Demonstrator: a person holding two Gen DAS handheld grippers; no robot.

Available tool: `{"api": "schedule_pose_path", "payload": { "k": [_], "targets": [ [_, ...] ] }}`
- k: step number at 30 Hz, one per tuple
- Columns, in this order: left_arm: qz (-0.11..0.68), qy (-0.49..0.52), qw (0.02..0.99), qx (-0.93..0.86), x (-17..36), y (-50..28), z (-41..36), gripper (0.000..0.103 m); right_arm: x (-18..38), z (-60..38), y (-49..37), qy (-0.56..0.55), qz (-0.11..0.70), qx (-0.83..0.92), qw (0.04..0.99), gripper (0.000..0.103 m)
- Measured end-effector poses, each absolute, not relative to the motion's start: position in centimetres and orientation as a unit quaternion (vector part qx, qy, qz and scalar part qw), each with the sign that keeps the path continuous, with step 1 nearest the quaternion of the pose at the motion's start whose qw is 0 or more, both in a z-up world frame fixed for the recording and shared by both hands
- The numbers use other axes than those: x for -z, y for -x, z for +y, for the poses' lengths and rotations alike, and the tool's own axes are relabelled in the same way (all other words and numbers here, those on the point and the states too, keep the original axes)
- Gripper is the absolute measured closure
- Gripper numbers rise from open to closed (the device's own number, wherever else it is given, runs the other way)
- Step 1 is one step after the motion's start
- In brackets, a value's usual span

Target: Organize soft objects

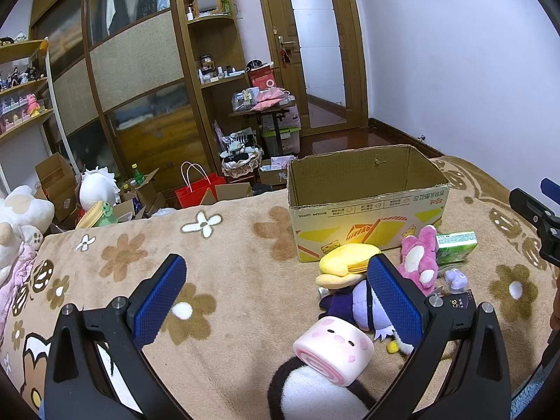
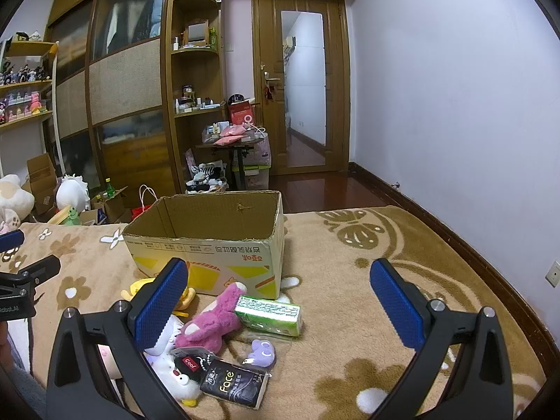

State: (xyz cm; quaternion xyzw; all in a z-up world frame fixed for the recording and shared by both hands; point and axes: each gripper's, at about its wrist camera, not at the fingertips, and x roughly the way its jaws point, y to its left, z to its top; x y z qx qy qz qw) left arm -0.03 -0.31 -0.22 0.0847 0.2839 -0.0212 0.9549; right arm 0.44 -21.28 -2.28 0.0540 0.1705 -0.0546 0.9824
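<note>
An open cardboard box (image 1: pixel 367 206) (image 2: pixel 206 241) stands on the flowered blanket. In front of it lie soft toys: a yellow plush (image 1: pixel 344 262) (image 2: pixel 134 287), a pink plush bear (image 1: pixel 418 259) (image 2: pixel 213 320), a purple-and-white doll (image 1: pixel 353 306) and a pink roll-shaped squishy (image 1: pixel 332 348). My left gripper (image 1: pixel 276 301) is open and empty, above the blanket left of the pile. My right gripper (image 2: pixel 278 304) is open and empty, over the pink bear and a green tissue pack (image 2: pixel 267 315) (image 1: pixel 455 246).
A small purple toy in a clear bag (image 2: pixel 262 351) and a black "Face" tissue pack (image 2: pixel 236 385) lie near the front. Beyond the bed edge the floor holds boxes, a red bag (image 1: pixel 196 189) and plush toys (image 1: pixel 21 217). A wall runs along the right.
</note>
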Motion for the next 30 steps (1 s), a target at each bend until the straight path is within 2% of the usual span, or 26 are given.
{"api": "schedule_pose_path", "payload": {
  "k": [30],
  "targets": [
    [0.285,-0.085,0.955,0.022,0.55,0.19,0.06,0.001,2.82,-21.06,-0.69,-0.052,0.175,0.053,0.982,0.000]
  ]
}}
